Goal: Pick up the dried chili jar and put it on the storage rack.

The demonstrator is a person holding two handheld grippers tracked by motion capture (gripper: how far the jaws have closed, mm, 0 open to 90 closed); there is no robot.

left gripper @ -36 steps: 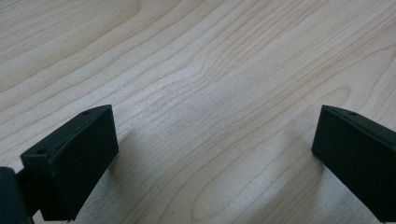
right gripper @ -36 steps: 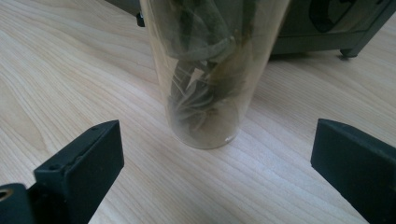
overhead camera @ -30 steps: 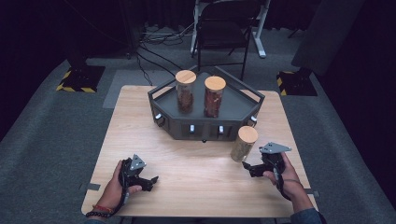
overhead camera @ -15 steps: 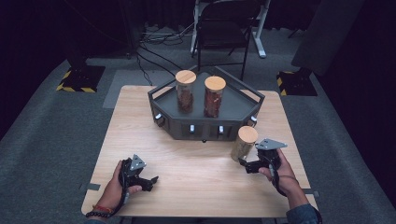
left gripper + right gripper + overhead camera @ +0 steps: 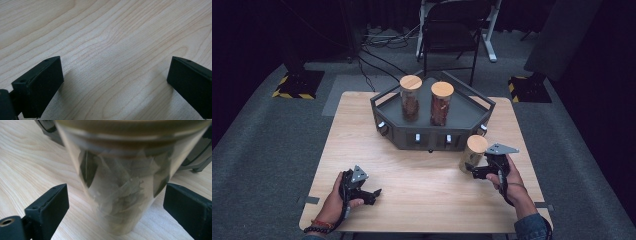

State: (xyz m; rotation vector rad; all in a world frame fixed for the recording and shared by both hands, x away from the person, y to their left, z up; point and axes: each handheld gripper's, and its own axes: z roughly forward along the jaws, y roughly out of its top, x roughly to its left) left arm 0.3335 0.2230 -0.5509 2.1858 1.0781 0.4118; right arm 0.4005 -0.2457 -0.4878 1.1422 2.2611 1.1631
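Now the right gripper (image 5: 473, 169) has one glass jar of dried leaves (image 5: 117, 182) standing between its jaws, which have just been closing but stand clear of the glass on both sides; beyond that jar sits one dark tray (image 5: 476, 118) holding two more cork-lidded jars (image 5: 410, 97); the left gripper (image 5: 373, 194) rests with jaws wide apart over the bare wooden table (image 5: 112, 32).

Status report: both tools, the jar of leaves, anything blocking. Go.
Right tool astride the leaf jar, jaws just closing, pads not yet touching. Left tool open over bare table. Grey tray close behind the jar.
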